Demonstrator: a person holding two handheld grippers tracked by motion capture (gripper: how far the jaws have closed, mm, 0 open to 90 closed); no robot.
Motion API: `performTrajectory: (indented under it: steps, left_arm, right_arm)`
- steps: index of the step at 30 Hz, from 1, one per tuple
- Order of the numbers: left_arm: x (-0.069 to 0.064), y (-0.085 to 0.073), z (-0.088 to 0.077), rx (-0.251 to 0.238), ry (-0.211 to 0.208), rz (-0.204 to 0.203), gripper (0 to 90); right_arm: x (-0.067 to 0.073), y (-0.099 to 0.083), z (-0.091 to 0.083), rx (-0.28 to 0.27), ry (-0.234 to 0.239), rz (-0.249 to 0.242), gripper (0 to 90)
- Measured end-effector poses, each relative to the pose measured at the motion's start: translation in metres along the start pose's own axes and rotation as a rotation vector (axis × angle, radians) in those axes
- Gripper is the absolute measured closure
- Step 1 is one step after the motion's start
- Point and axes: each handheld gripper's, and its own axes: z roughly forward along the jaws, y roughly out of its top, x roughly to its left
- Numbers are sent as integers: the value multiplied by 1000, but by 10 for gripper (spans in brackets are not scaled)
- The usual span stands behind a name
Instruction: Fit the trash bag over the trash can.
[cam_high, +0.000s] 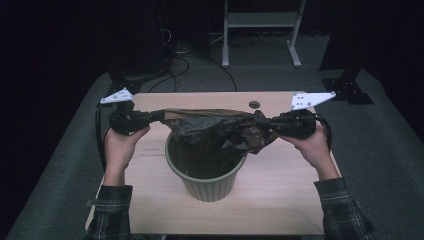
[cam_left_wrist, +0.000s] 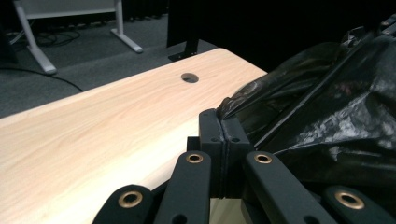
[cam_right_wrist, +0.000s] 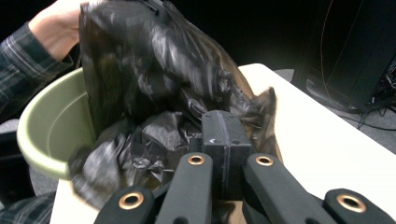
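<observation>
Jaws of both grippers clamped on black bag (cam_high: 220, 131), hands spread apart above green bin (cam_high: 206, 172)

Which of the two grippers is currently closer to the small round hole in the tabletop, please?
Right. The right gripper sits just below and right of the hole; the left gripper is far off to its left, across the black bag.

The bag (cam_high: 220, 131) is thin black plastic film, glossy and crumpled. The bin (cam_high: 207, 181) looks like matt green plastic with ribbed walls. The table (cam_high: 280, 190) has a pale, smooth wood-grain top. Both sleeves (cam_high: 112, 207) are plaid cloth. The floor (cam_high: 385, 150) seems to be grey carpet.
</observation>
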Motion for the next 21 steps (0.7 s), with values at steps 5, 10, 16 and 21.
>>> performTrajectory:
  steps: [5,10,16,21]
  left_arm:
    - [-5,-17,-9,18,13,8,899]
    - [-9,-31,-12,34,-2,9,897]
    - [-7,-32,-15,33,-1,-1,894]
    - [-8,-31,-11,39,-8,3,894]
  right_arm:
    - [14,-10,-3,-7,43,-1,900]
    - [30,-22,-1,5,63,-22,900]
    - [24,-16,-18,-85,-5,-9,721]
    - [9,-1,-23,-102,-59,12,614]
